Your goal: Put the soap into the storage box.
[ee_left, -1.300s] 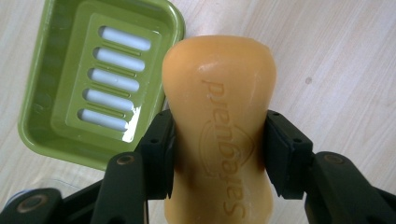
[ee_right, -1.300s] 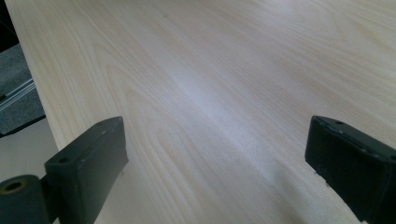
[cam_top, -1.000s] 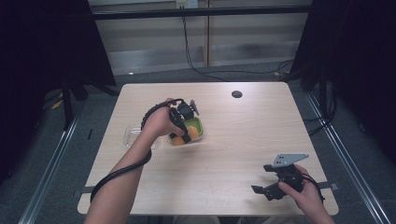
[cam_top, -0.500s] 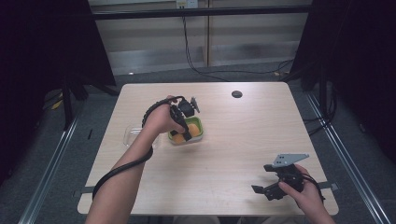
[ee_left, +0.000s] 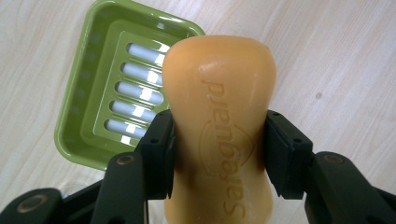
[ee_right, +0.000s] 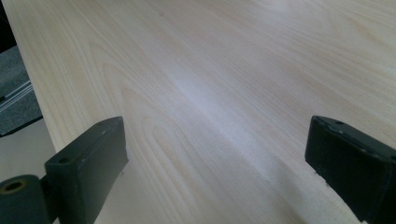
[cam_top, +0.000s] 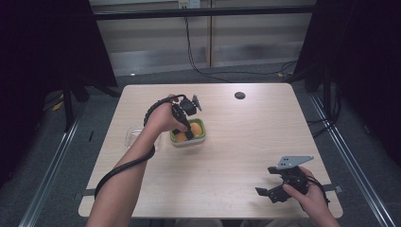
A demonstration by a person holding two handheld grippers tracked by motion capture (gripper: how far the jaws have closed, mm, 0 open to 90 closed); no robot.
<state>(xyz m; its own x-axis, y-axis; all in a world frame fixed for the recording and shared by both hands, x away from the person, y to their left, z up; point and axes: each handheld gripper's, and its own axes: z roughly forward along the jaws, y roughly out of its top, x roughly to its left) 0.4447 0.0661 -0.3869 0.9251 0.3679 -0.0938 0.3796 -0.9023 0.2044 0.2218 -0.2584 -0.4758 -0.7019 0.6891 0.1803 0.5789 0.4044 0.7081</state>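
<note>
Soap bar [ee_left: 219,126], orange, sits clamped in the left gripper [ee_left: 218,154] above the green dish's [ee_left: 88,93] near rim; right gripper [ee_right: 215,163] fingers [ee_right: 88,158] spread wide over bare counter [ee_right: 233,70] near its front-right edge.

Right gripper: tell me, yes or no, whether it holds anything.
No: the right gripper is open, with bare table between its jaws.
</note>
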